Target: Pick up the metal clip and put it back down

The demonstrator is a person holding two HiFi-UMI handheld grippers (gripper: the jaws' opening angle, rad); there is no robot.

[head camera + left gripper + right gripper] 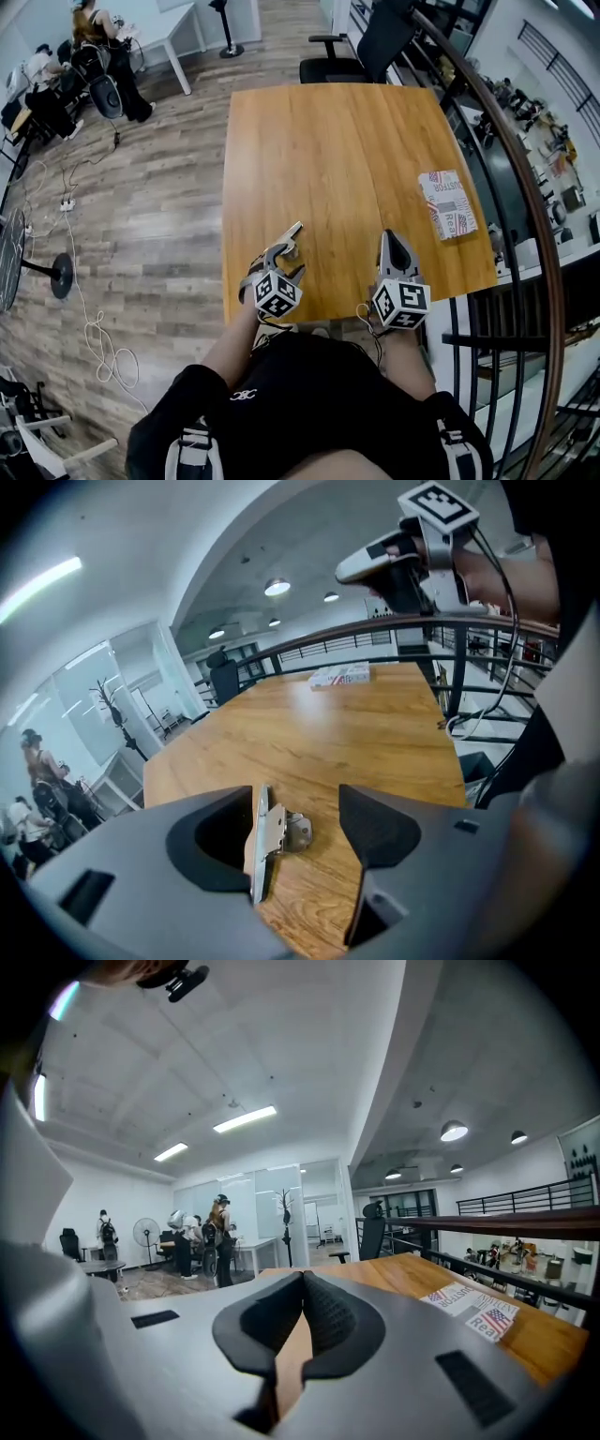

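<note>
Metal clip (269, 841) stands on the surface (375, 724) between the wide-open left tongs (298, 803), against one jaw; right tongs (302, 1283) are closed, empty.

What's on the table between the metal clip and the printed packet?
Nothing: only bare wooden table between metal clip and printed packet, seen in the left gripper view.

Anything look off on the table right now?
Only the metal clip: it stands on edge, leaning against one pad of the open left gripper, not lying flat. Nothing spilled or damaged.
</note>
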